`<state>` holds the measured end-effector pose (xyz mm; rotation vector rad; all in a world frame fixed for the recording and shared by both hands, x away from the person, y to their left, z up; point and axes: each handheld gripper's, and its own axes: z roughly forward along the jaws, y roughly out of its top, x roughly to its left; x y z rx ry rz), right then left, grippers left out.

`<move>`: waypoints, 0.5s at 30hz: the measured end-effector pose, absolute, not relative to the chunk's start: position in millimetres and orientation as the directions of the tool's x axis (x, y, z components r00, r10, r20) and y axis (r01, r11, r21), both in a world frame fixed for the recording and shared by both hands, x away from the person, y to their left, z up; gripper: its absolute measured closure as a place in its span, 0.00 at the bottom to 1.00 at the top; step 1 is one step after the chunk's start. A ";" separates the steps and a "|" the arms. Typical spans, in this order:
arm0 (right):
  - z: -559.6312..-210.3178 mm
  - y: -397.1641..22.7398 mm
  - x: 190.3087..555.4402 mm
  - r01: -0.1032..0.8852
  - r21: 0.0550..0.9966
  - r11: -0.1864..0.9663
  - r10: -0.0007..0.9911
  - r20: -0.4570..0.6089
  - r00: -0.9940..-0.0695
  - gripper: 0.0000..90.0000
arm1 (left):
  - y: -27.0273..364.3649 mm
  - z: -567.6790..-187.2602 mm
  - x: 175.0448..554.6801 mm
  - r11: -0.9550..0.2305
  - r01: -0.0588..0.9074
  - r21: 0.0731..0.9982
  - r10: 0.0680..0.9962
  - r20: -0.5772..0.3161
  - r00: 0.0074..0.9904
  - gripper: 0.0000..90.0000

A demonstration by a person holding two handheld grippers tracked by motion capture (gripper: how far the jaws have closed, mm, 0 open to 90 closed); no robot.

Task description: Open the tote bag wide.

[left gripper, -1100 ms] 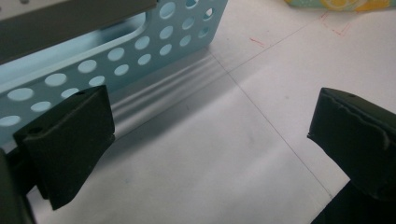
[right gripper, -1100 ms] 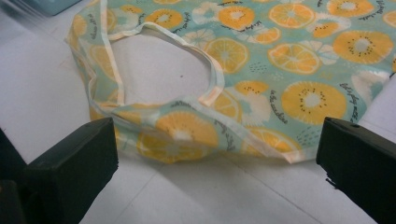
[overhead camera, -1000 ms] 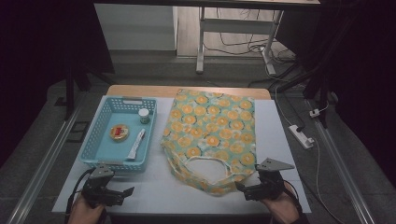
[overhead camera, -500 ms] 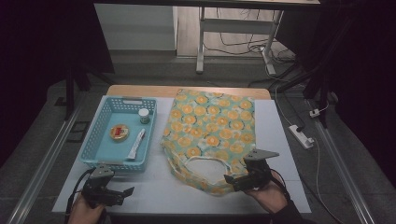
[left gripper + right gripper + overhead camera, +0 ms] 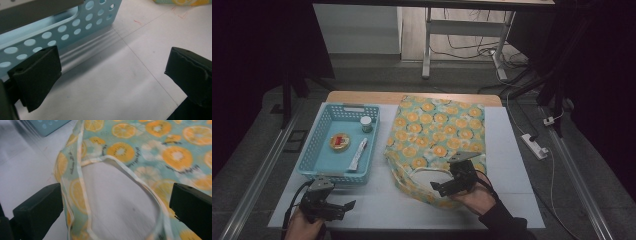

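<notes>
A fabric tote bag printed with orange slices lies flat on the white table, its handles toward the near edge. My right gripper hovers open over the handle end; in the right gripper view the pale handle loop lies between the spread jaws. My left gripper rests open at the near left, just in front of the blue basket. In the left gripper view the basket's perforated wall stands ahead, with bare table between the jaws.
The basket holds a round tin, a small jar and a white tube. A power strip lies on the floor to the right. A wooden strip edges the table's far side.
My right gripper moved left and forward onto the bag's handle end. The left gripper has stayed put.
</notes>
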<state>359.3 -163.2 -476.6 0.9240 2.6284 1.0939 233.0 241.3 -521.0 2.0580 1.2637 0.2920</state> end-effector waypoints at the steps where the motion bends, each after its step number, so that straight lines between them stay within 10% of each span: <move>1: -477.5 -158.1 360.7 0.482 0.682 0.551 0.588 0.093 -0.803 0.00 | 241.3 -521.0 233.0 -0.284 0.695 0.661 0.851 -0.160 0.500 0.00; 15: -492.3 -92.1 372.1 0.432 0.652 0.623 0.522 0.065 -0.851 0.04 | 241.3 -521.0 233.0 -0.285 0.695 0.660 0.851 -0.159 0.500 0.00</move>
